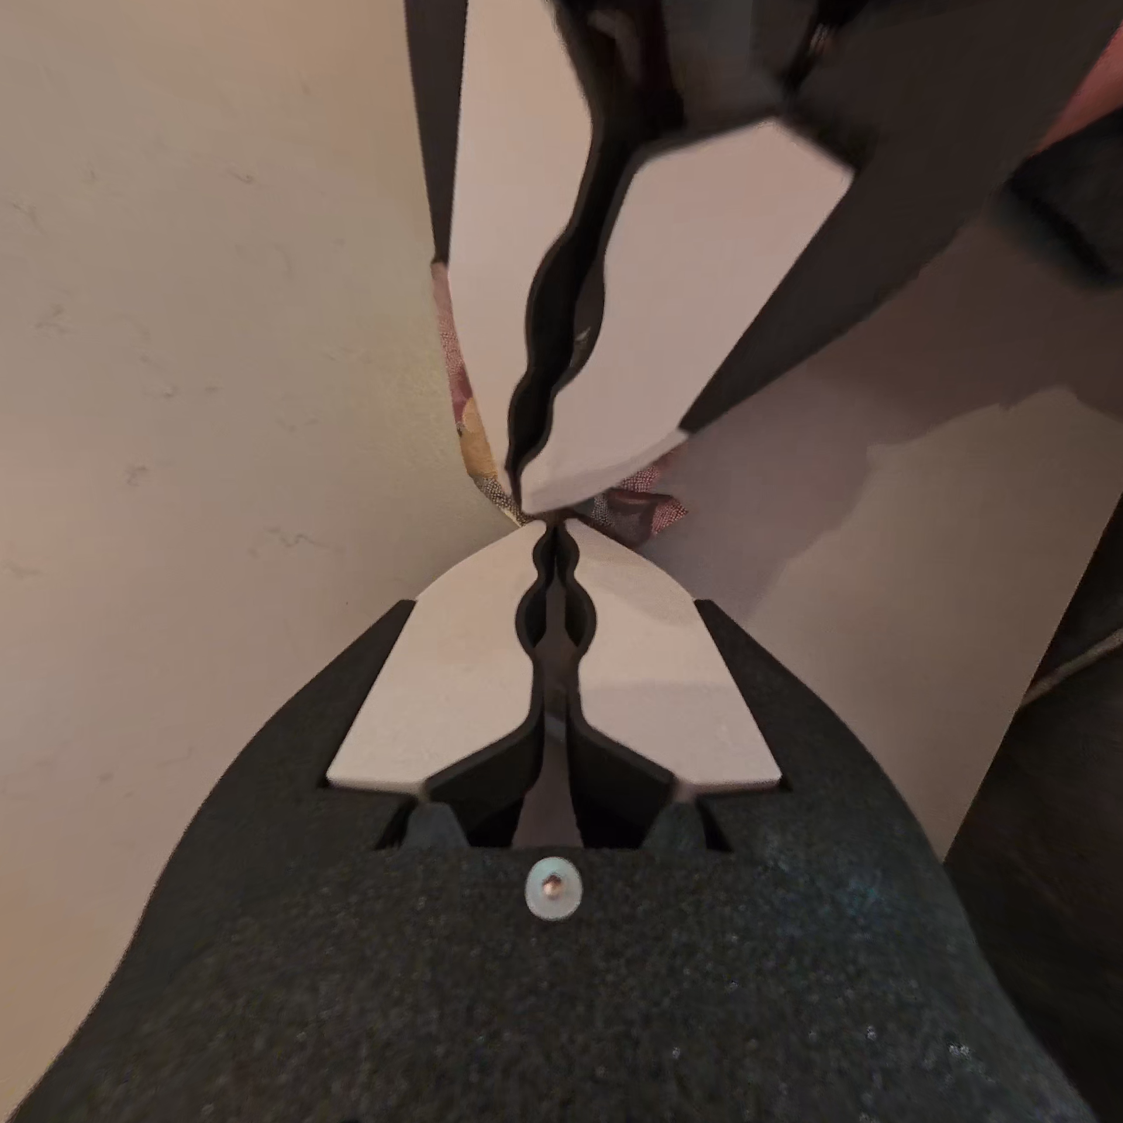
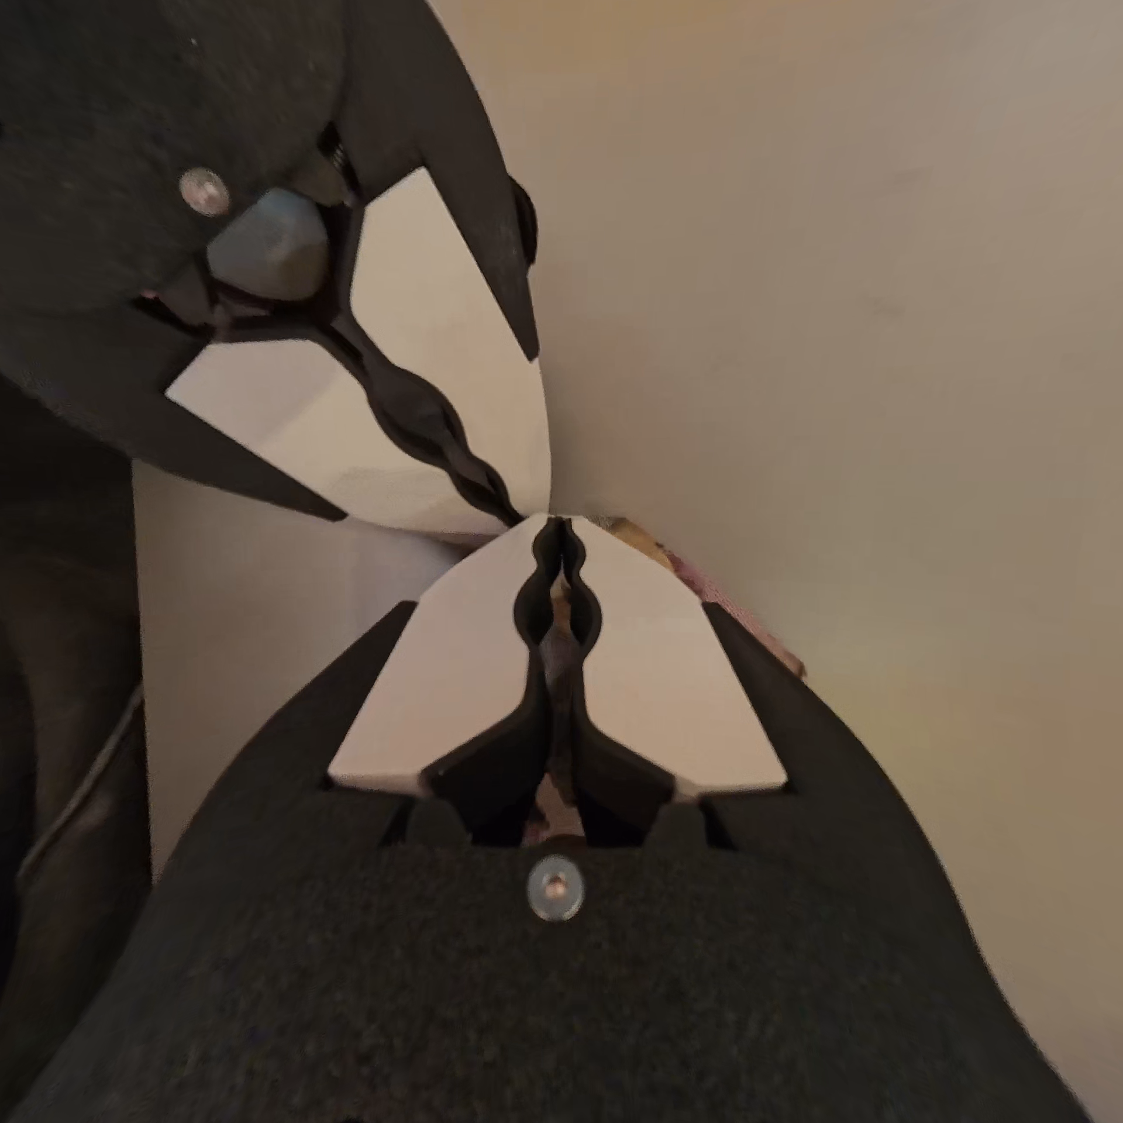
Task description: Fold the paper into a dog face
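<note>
The patterned paper (image 1: 635, 507) lies on the cream table (image 1: 212, 425), mostly hidden under my right gripper (image 1: 516, 489). Only a strip along its left finger and a corner at its right show. My left gripper (image 1: 554, 530) is shut, and its tips touch the paper's near corner, tip to tip with the right gripper. In the right wrist view my right gripper (image 2: 559, 524) is shut and lies over the paper (image 2: 647, 550), which also shows through the gap between its fingers. The left gripper (image 2: 516, 516) comes in from the upper left. I cannot tell whether either clamps the paper.
The table (image 2: 851, 304) stretches bare to the left in the left wrist view and to the right in the right wrist view. A dark shape (image 1: 1057, 820), perhaps a person's clothing, borders the table's edge. It also shows in the right wrist view (image 2: 67, 668). The grippers are tip to tip, or close to it.
</note>
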`<action>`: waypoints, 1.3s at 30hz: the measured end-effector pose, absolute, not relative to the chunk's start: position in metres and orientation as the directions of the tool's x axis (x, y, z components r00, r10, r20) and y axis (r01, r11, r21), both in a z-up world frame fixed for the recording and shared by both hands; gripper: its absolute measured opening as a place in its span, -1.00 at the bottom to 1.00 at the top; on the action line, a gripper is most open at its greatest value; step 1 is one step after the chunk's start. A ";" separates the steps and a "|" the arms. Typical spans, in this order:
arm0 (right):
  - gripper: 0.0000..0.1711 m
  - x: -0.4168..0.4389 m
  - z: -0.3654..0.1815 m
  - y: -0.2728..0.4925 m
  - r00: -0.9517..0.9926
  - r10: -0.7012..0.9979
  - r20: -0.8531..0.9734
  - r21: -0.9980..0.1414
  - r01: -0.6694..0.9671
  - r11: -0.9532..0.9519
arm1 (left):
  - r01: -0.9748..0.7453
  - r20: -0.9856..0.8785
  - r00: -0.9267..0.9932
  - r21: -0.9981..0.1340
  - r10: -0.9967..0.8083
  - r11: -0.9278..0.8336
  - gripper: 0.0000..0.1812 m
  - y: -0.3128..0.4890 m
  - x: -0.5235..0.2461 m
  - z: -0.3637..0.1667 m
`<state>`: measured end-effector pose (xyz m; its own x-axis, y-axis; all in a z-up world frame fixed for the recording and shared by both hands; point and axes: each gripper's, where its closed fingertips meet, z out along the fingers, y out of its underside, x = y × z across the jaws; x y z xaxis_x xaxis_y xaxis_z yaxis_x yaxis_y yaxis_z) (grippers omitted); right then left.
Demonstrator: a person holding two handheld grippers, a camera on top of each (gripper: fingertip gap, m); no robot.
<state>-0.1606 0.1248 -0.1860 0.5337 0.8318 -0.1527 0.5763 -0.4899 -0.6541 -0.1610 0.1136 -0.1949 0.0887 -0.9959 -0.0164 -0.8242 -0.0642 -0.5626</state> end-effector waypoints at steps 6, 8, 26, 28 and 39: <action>-1.00 -0.162 -0.194 0.129 0.564 0.812 -0.151 -0.654 0.559 -0.510 | -0.815 -0.009 0.111 -0.574 -0.994 -0.086 -1.00 0.114 -0.162 -0.195; -1.00 -0.161 -0.194 0.131 0.573 0.810 -0.125 -0.656 0.565 -0.501 | -0.814 -0.015 0.119 -0.574 -0.993 -0.089 -1.00 0.113 -0.163 -0.195; -0.99 -0.161 -0.194 0.133 0.604 0.784 -0.142 -0.658 0.534 -0.531 | -0.774 0.070 0.188 -0.604 -0.980 -0.192 -1.00 0.106 -0.162 -0.179; -0.99 -0.161 -0.194 0.133 0.608 0.779 -0.154 -0.656 0.527 -0.541 | -0.797 0.065 0.173 -0.577 -0.983 -0.179 -1.00 0.102 -0.156 -0.190; -1.00 -0.153 -0.194 0.144 0.685 0.711 -0.157 -0.651 0.469 -0.596 | -0.780 0.060 0.195 -0.595 -0.979 -0.192 -1.00 0.096 -0.155 -0.194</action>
<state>-0.1531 0.1444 -0.1942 0.6854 0.7110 -0.1571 0.4694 -0.5963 -0.6512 -0.1548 0.0965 -0.1945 0.1954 -0.9789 0.0596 -0.7802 -0.1920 -0.5953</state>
